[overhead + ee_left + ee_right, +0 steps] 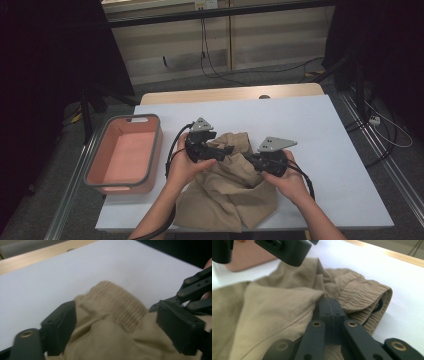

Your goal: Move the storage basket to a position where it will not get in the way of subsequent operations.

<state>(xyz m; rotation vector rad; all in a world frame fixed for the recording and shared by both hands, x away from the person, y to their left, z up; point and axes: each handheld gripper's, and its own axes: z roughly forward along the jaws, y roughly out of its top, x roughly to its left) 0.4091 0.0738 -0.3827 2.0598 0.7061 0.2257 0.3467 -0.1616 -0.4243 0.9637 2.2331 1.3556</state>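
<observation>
Khaki trousers point(227, 187) are crumpled on white table point(330, 145), right of pink bin point(122, 155). Left gripper point(112, 340) is held over elastic waistband point(120, 306); jaws are spread wide, fabric between, pads apparently not pressing. Right gripper point(329, 307) is pressed shut, seemingly pinching fabric fold near waistband, though contact is partly hidden.

A pink bin point(123, 154) is sitting at the left edge of the white counter point(320, 140), black cables point(210, 62) trailing across the floor point(260, 75) behind.
</observation>
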